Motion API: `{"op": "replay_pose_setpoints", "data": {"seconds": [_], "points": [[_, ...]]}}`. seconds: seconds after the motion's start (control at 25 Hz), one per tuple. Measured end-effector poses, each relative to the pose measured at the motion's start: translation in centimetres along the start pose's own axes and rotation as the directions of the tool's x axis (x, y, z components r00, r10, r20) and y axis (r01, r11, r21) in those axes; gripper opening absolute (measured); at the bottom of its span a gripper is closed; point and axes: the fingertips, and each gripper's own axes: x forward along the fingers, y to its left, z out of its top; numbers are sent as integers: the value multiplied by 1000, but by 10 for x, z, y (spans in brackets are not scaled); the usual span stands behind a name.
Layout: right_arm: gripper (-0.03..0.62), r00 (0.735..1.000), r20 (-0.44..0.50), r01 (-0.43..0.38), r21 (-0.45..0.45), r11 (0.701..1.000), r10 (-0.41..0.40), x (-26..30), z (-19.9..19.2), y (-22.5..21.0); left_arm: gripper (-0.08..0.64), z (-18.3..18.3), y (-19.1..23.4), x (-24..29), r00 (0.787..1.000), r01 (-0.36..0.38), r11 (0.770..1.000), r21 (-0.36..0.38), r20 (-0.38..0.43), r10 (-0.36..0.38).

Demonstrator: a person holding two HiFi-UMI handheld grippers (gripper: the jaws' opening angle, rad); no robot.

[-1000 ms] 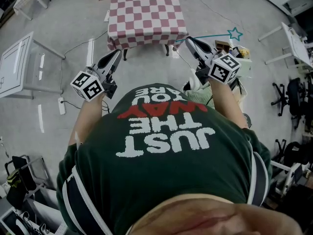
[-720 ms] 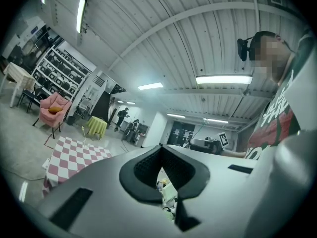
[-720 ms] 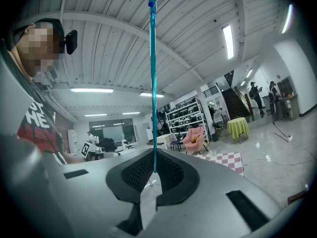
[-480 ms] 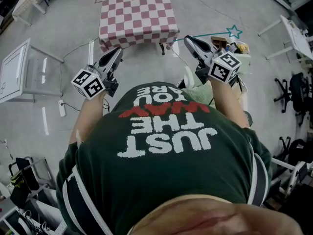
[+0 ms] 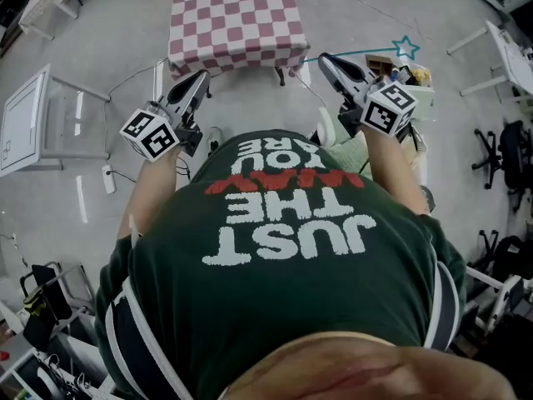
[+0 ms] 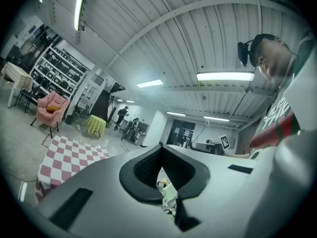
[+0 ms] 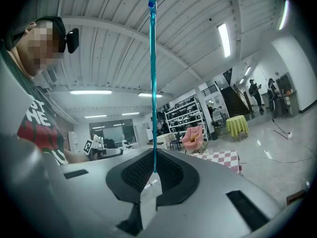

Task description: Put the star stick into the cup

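**Head view.** A person in a dark green T-shirt (image 5: pixel 283 248) holds both grippers out in front over a grey floor. The right gripper (image 5: pixel 325 59) is clenched on one end of the star stick (image 5: pixel 360 54). The thin teal stick runs from the jaw tips off to the picture's right and slightly upward. It ends in an outlined star (image 5: pixel 405 47) above a cluttered white stand (image 5: pixel 420 94). The stick touches nothing but the gripper. Ahead stands a checkered table (image 5: pixel 233 15). In the picture, the clamped end of the stick lies just off its near right corner. The left gripper (image 5: pixel 198 80) points toward the table's near left corner and carries nothing.

**Left gripper view.** The left gripper (image 6: pixel 161 155) has its dark pads drawn together, with only a thin slit of background between them and no object there. The checkered table (image 6: pixel 69 157) shows low at the left. A pink armchair (image 6: pixel 51 108) and a yellow-draped table (image 6: pixel 96 124) stand farther back.

**Right gripper view.** The right gripper (image 7: pixel 154 158) has its jaws pressed on the star stick (image 7: pixel 152 83). The stick rises straight up from between the pads and leaves the picture at its top edge, so the star is out of this view. The checkered table (image 7: pixel 223 158), the pink armchair (image 7: pixel 193 135) and the yellow-draped table (image 7: pixel 237 124) lie to the right of the stick.
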Motion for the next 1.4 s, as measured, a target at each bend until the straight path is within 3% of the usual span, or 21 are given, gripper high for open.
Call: {"op": "replay_pose_setpoints", "data": {"seconds": [0.2, 0.4, 0.92, 1.4], "points": [[43, 1000, -14, 10, 0, 1000, -10, 42, -1, -19, 9, 5, 48, 13, 1000, 18, 1000, -21, -3, -18], [43, 999, -27, 40, 4, 999, -40, 111, 5, -50, 9, 19, 129, 34, 998, 62, 997, -48, 2, -62], [43, 992, -18, 129, 51, 990, -128, 321, 58, -127, 9, 106, 340, 97, 981, 188, 981, -36, -40, -190], [43, 982, -55, 185, 76, 980, -181, 403, 68, -188, 9, 122, 443, 122, 978, 193, 978, -84, -64, -198]]}}
